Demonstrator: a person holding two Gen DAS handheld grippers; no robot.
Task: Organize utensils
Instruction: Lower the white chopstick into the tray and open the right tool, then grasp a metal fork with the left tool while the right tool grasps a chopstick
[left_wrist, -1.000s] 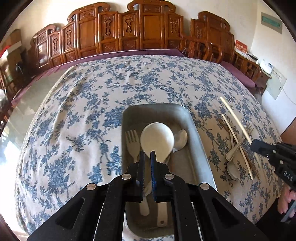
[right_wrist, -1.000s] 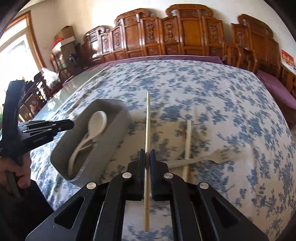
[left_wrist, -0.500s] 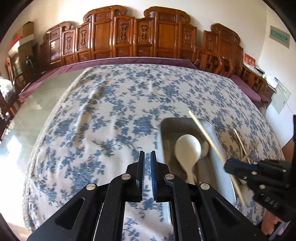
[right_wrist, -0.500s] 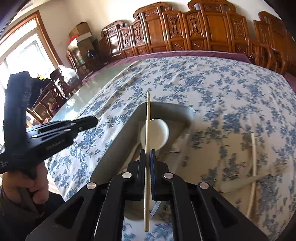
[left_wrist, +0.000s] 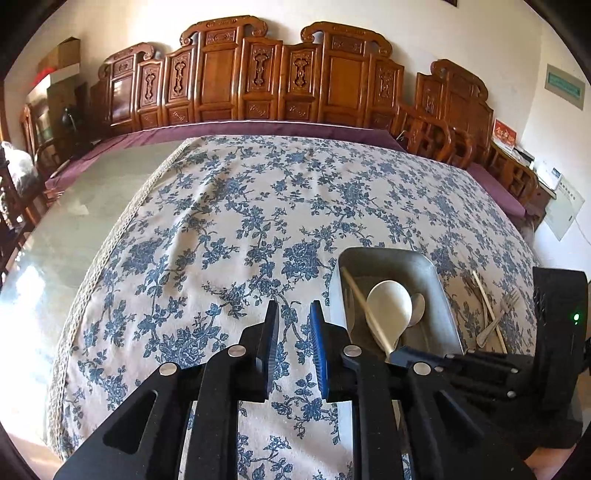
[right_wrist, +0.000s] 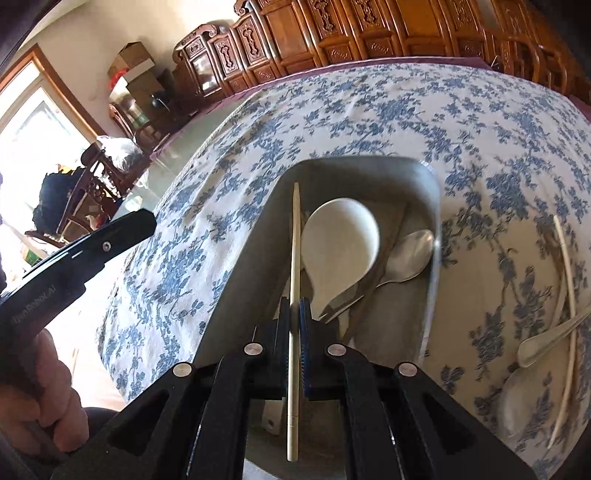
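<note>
Two spoons (right_wrist: 341, 236) in gray tray (right_wrist: 369, 166)

Blue-floral tablecloth (left_wrist: 236, 236) covers most of the table; lace trim along its left edge. Bare glossy tabletop (left_wrist: 85, 218) exposed left of the cloth, strong glare. Purple runner (left_wrist: 258, 127) along the far edge. Row of carved wooden chair backs (left_wrist: 280, 74) against a pale wall. Cardboard boxes (right_wrist: 131, 64) stacked in the far-left corner, one with a red patch. Bright window with wooden frame (right_wrist: 40, 107) at left. Green wall sign (left_wrist: 564, 85) at upper right; red card (left_wrist: 504, 133) below it.
</note>
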